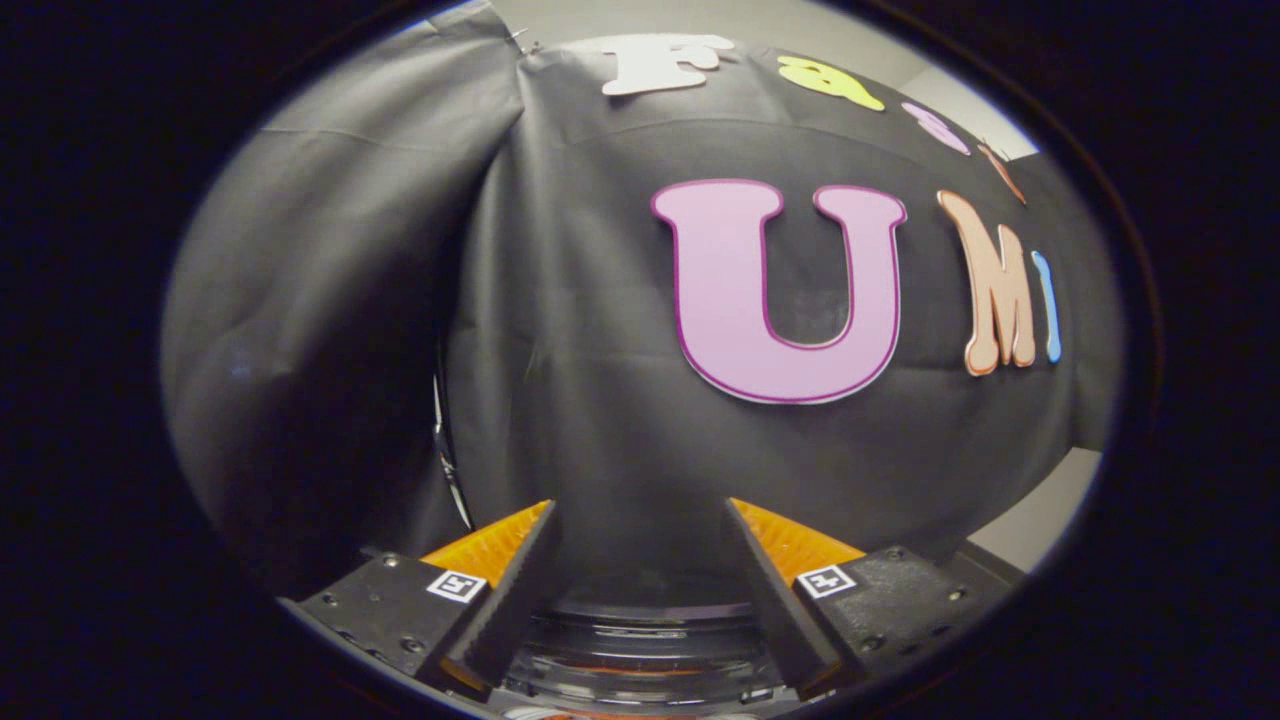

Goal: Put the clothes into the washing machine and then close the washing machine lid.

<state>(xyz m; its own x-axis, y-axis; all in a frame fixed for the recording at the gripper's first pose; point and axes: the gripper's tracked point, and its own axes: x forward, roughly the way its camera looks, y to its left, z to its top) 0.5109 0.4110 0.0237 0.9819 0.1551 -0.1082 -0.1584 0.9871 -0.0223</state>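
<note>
Gripper (640,520) fingers sit nearest the camera, spread wide apart with nothing between them, so the claw is open and empty. Each finger (510,590) has a ribbed inner face, and each finger mount carries a small square marker tag (457,586). Fingertips point up toward the booth wall.

Low down between the finger bases, close under the camera, a rounded shiny dark thing (640,640) shows, with curved bands of reflection and a pale rim at its top edge. It looks like part of the washing machine, maybe its lid or drum opening, but I cannot tell which. Neither finger touches it as far as can be seen.

Beyond the fingers hangs the black cloth wall (600,350), draped with soft folds. A second cloth panel (320,330) hangs beside it on the left, bulging forward, and a vertical seam runs where the two meet. A thin curved bright edge (445,450) peeks out along that seam just above the left finger; what it belongs to is unclear.

Pale room wall (700,20) shows above the cloth, and a pale patch (1040,510) shows past the cloth's lower right corner, beyond the right finger.

Clothes: none made out among the things seen here.
</note>
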